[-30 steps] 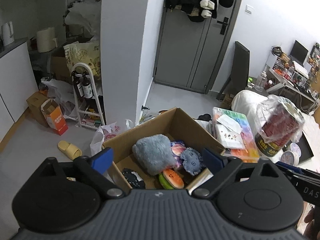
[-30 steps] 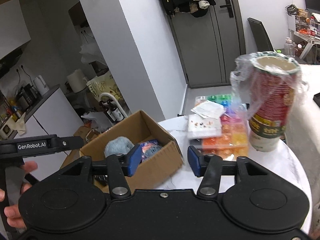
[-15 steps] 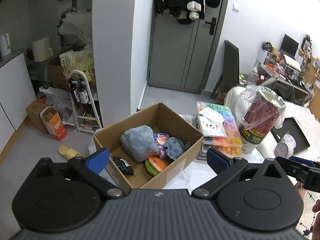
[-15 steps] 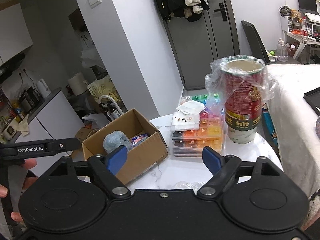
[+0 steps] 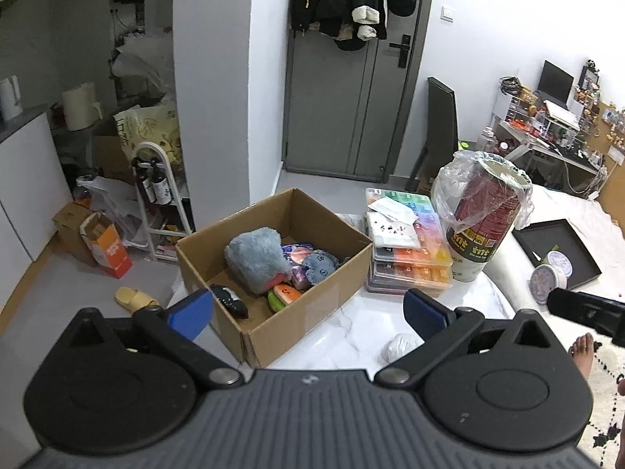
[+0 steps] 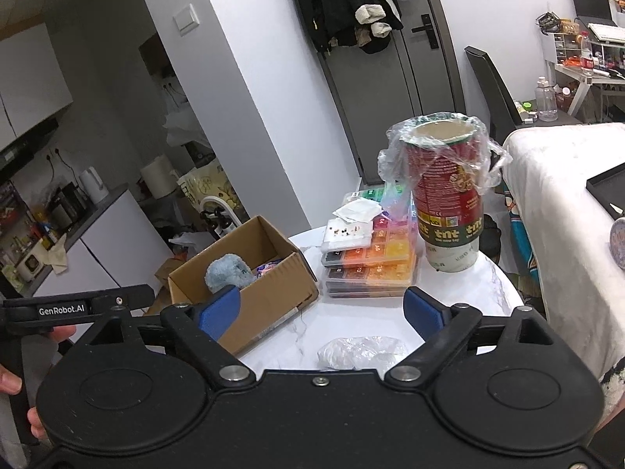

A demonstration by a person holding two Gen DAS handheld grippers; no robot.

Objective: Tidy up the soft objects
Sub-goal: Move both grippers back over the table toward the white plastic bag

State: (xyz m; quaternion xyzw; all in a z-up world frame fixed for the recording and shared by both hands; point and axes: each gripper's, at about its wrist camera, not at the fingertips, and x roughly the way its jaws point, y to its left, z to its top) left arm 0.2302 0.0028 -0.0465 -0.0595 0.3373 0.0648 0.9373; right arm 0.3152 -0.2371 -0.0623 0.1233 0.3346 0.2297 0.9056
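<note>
An open cardboard box (image 5: 308,312) stands on the white marble table (image 5: 351,336). Inside lie a fluffy grey-blue plush (image 5: 256,258), a small blue plush (image 5: 320,267), a watermelon-slice toy (image 5: 287,293), a black toy (image 5: 230,301) and a pink packet. My left gripper (image 5: 308,310) is open and empty, held above and in front of the box. My right gripper (image 6: 322,308) is open and empty, back from the table; the box (image 6: 269,297) and grey plush (image 6: 228,273) show to its left. A crumpled clear wrapper (image 6: 361,351) lies on the table near it.
A stack of colourful compartment cases (image 5: 410,258) stands right of the box, with a tall red cup in a plastic bag (image 5: 484,215) beside it. A white-covered bed with a black tray (image 5: 558,252) is at the right. Floor clutter lies far left.
Both grippers have pulled back and up from the box, and both have opened wider. The box and table now look smaller and farther away.
</note>
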